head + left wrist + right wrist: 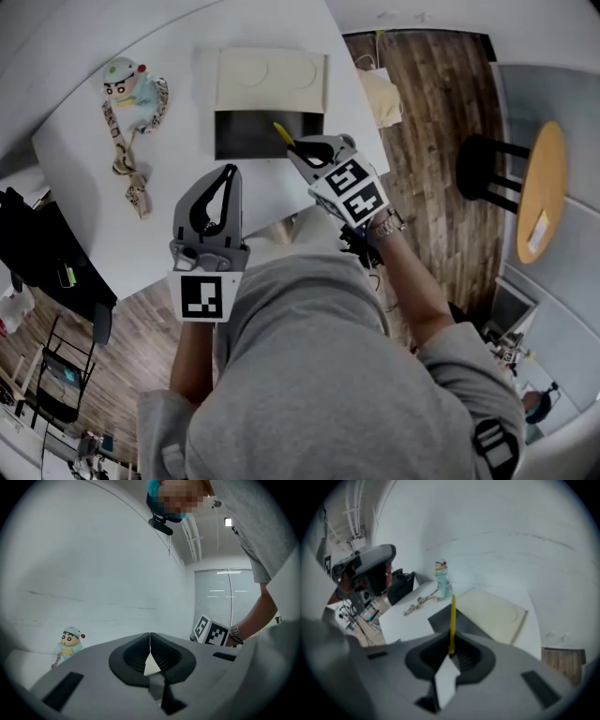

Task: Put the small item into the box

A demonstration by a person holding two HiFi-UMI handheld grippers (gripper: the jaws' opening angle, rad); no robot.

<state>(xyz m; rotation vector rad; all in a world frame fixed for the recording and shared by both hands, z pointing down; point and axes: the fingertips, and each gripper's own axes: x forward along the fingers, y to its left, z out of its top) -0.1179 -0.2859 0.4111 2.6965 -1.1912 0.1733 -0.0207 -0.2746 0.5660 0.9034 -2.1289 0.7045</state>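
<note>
Right tongs (450, 652) clamp yellow stick (452, 619); left tongs (150, 642) closed.

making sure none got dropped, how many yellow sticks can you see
1. The yellow stick is held in the right gripper's jaws, above the open box. None shows on the table; the gripper hides part of the box's inside.

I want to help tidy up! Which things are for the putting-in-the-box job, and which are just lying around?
For the job:
- right gripper, shut on the thin yellow stick
- open dark box with its cream lid

Just lying about:
- cartoon doll and its strap
- black stool
- left gripper, shut on nothing
</note>
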